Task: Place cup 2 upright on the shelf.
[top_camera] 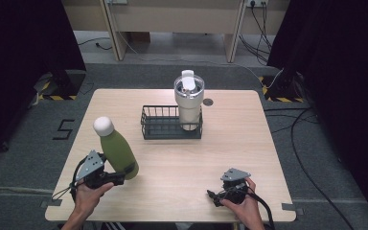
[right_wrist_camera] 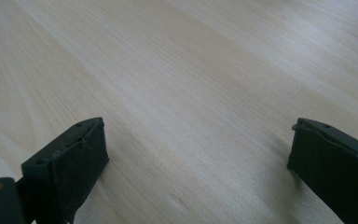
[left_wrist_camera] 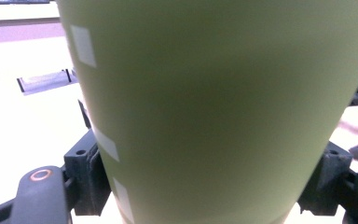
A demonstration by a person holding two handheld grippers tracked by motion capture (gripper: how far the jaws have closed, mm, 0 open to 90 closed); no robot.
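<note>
A green bottle with a white cap stands tilted at the table's front left, its cap leaning left and away. My left gripper is shut on the bottle's lower body. Close up in the left gripper view, the green bottle sits between the two jaws, which press on its sides. My right gripper rests low at the table's front right, held by a hand. In the right gripper view my right gripper stands open over bare wood, nothing between its jaws.
A black wire basket stands at the table's centre back with a white tumbler upright in its right end. A small dark disc lies behind it. Floor cables run at the right.
</note>
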